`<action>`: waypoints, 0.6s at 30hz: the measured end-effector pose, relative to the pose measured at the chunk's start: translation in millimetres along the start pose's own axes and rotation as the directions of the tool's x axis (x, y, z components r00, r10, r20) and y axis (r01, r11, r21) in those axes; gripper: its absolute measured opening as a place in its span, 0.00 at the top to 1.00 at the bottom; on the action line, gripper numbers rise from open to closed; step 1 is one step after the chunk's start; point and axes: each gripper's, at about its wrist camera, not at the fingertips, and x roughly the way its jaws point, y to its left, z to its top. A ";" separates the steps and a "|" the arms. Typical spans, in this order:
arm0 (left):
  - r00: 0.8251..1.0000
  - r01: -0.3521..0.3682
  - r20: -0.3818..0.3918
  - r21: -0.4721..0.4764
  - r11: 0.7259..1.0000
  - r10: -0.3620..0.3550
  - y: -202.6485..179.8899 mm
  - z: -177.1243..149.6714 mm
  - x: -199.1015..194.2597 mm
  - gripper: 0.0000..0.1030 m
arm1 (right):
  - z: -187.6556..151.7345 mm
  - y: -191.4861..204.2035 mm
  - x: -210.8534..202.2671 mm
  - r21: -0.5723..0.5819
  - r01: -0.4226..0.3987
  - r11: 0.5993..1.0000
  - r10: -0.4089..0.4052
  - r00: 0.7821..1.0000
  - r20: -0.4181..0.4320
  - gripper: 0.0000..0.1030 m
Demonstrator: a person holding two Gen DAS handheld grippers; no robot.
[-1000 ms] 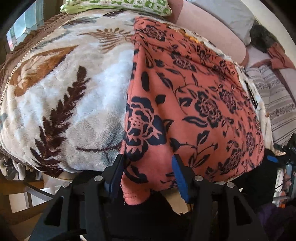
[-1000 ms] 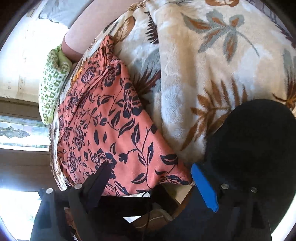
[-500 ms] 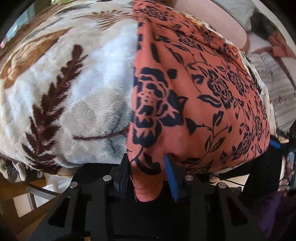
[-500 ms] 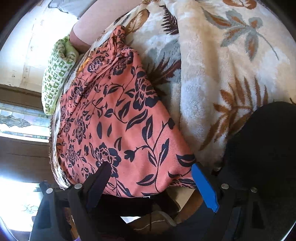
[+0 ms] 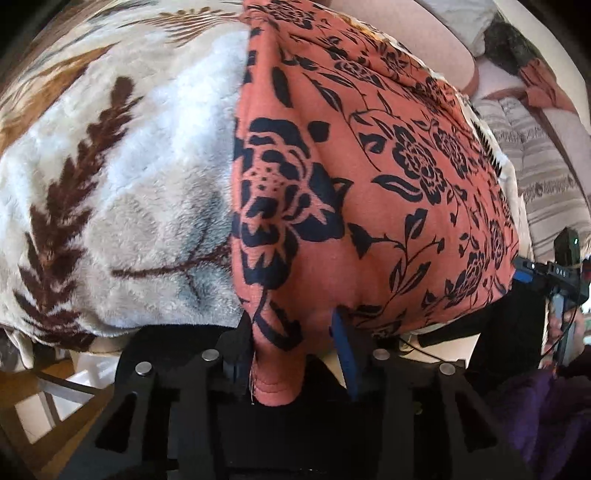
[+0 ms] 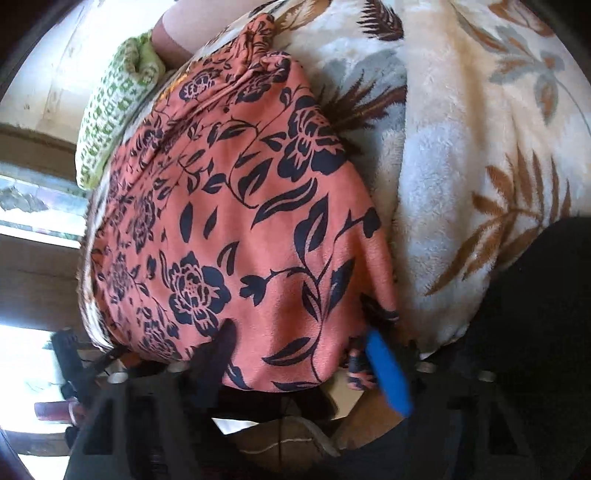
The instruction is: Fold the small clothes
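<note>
An orange garment with a dark floral print point(image 5: 388, 177) lies spread on a plush leaf-patterned blanket point(image 5: 110, 177). My left gripper point(image 5: 291, 343) is shut on the garment's near left corner, whose hem hangs between the fingers. In the right wrist view the garment point(image 6: 240, 229) fills the middle. My right gripper point(image 6: 299, 350) is open, with the garment's near right corner between its black finger and blue finger point(image 6: 388, 369), apart from both. The right gripper also shows at the right edge of the left wrist view point(image 5: 546, 273).
A green patterned pillow point(image 6: 110, 110) lies at the far end of the bed. A pink bolster point(image 5: 406, 33) and striped bedding point(image 5: 539, 177) lie beyond the garment. The bed's near edge runs just in front of both grippers.
My left gripper closed on the garment's corner. My right gripper moved forward so the other near corner now sits between its open fingers.
</note>
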 end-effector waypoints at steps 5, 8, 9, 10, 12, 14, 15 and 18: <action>1.000 0.012 0.024 -0.008 1.000 -0.011 5.5 -3.3 -3.9 0.88 | -1.3 -7.5 -13.9 -0.019 -0.011 1.000 0.011 1.000 0.011 0.76; 0.999 0.018 0.036 -0.017 1.000 -0.018 9.0 -4.8 -4.6 0.88 | 2.1 -19.4 -18.0 0.036 -0.037 0.999 0.036 0.999 0.032 0.74; 0.999 0.012 0.034 -0.011 1.000 -0.011 7.8 -4.8 -3.8 0.84 | 3.3 -22.7 -15.2 0.056 -0.021 0.998 0.020 1.000 0.024 0.72; 1.000 0.016 0.027 -0.018 1.000 -0.016 7.1 -5.0 -2.3 0.73 | 3.9 -25.0 -11.2 0.073 -0.015 0.997 0.014 1.000 0.006 0.63; 0.999 0.047 0.014 -0.033 0.998 -0.046 3.9 -3.8 -0.9 0.64 | 4.1 -25.1 -5.0 0.095 -0.042 0.995 0.047 0.998 -0.042 0.42; 0.999 0.033 0.014 -0.003 0.999 -0.033 -0.5 -4.8 -1.0 0.64 | 5.6 -20.4 -12.0 0.084 -0.053 0.995 0.057 0.997 -0.047 0.38; 0.999 0.031 0.016 0.010 0.999 -0.031 -1.8 -5.7 -0.9 0.64 | 6.6 -17.6 -23.3 0.070 -0.059 0.996 0.060 0.998 -0.004 0.37; 0.999 0.025 0.025 0.031 0.999 -0.026 -7.0 -5.5 -0.7 0.86 | 9.5 -18.7 -47.7 0.043 -0.047 0.998 0.044 0.997 0.065 0.28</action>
